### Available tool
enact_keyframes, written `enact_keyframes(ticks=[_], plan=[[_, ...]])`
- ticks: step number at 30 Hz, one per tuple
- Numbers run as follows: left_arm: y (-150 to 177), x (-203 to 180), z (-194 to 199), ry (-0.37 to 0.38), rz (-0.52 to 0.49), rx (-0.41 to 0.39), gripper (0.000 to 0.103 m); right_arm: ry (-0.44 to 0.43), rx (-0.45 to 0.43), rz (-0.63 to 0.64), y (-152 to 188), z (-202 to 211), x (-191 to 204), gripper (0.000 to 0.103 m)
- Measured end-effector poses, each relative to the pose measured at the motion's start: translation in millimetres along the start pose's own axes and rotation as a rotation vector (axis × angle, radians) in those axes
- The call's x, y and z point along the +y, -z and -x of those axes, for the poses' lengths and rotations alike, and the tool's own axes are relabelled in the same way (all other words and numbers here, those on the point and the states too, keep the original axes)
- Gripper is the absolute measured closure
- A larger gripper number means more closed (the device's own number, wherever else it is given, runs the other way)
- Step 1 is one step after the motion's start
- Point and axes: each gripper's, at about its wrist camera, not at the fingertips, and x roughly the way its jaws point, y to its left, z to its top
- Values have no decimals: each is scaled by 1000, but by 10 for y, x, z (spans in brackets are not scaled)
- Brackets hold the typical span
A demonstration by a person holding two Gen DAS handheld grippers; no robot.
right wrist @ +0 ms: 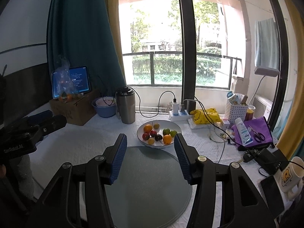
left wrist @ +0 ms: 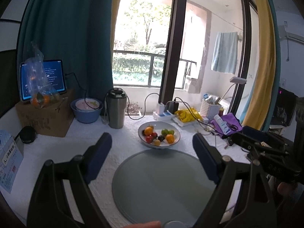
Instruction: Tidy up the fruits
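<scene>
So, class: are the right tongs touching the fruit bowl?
Apart. The right wrist view shows the right tongs open above the grey mat, with the fruit bowl farther back.

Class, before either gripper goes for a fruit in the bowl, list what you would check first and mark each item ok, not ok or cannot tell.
1. Left gripper empty, jaws wide: ok.
2. Right gripper empty, jaws apart: ok.
3. Fruits all in the bowl, none spilled on the cloth: ok.
4. Grey round mat in front of the bowl bare, free to take fruit: ok.
5. Path from grippers to bowl free; the steel flask and the cables stand off to the sides: ok.
6. Whether the fruits are loose or stuck together: cannot tell.
</scene>
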Motion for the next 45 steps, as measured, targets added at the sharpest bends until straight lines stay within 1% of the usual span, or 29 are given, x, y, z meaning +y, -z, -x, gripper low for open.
enact_keyframes(ticks=[16,45], plan=[[-9,-34,3,11,-9,-1,15,4,-5,0,-1,4,-40,48],[-2,-41,9,8,-11,0,15,7,-2,-2,-3,24,-59,48]])
